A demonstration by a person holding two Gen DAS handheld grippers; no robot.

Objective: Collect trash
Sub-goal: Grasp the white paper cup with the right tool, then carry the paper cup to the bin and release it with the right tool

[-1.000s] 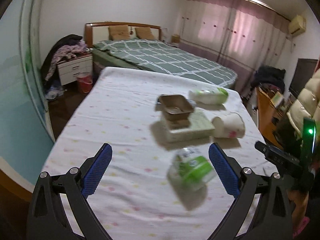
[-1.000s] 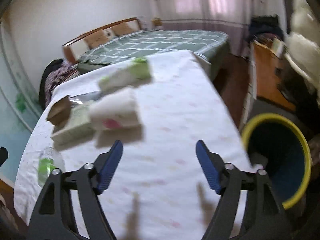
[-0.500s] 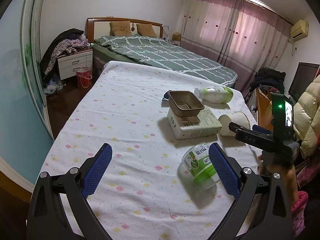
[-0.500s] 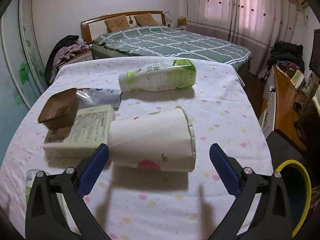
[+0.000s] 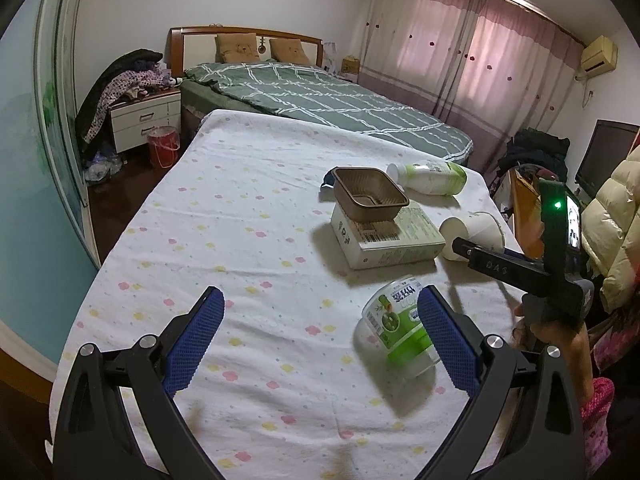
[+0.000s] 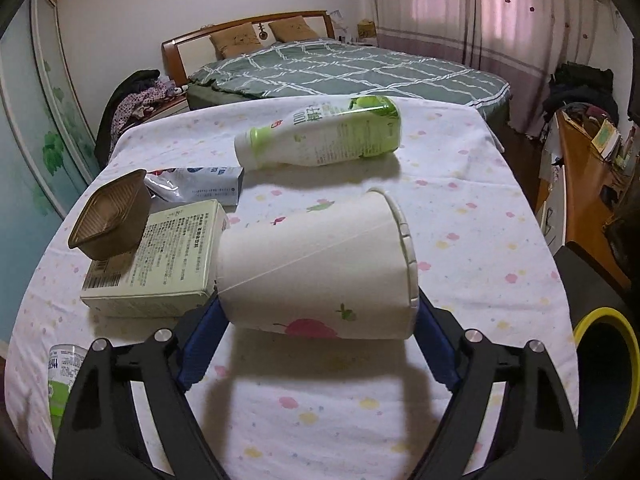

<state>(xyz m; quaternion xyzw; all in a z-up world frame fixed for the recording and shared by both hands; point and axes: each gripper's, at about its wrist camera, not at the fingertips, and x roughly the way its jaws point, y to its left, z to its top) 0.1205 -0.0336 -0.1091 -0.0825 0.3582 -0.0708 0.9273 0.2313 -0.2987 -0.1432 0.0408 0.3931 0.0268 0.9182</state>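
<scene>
- Paper cup (image 6: 316, 268) lies on its side on the table (image 6: 460, 208), rim to the right, base against the box (image 6: 160, 260).
- Right gripper (image 6: 318, 328) straddles the cup; jaws have just been closing, cup between them. Blue pads (image 6: 200, 344) sit at the cup's two ends, partly hidden under it; cannot tell if they press yet.
- Same cup in left view (image 5: 476, 232), right gripper's finger in front of it.
- Box lies flat, brown tray (image 6: 110, 216) tilted on top of it.
- Foil wrapper (image 6: 200, 186) behind the box.
- White-green bottle (image 6: 324, 136) on its side further back, apart from the cup.
- Clear tub with green label (image 5: 396, 328) on its side, just beside the left gripper's (image 5: 320, 332) right pad.
- Left gripper spread wide, nothing between the pads, above the table.
- Bin with yellow rim (image 6: 600, 316) on the floor off the table's right edge.
- Hand (image 5: 560, 340) grips the right gripper's handle.
- Bed (image 5: 320, 96) behind the table.
</scene>
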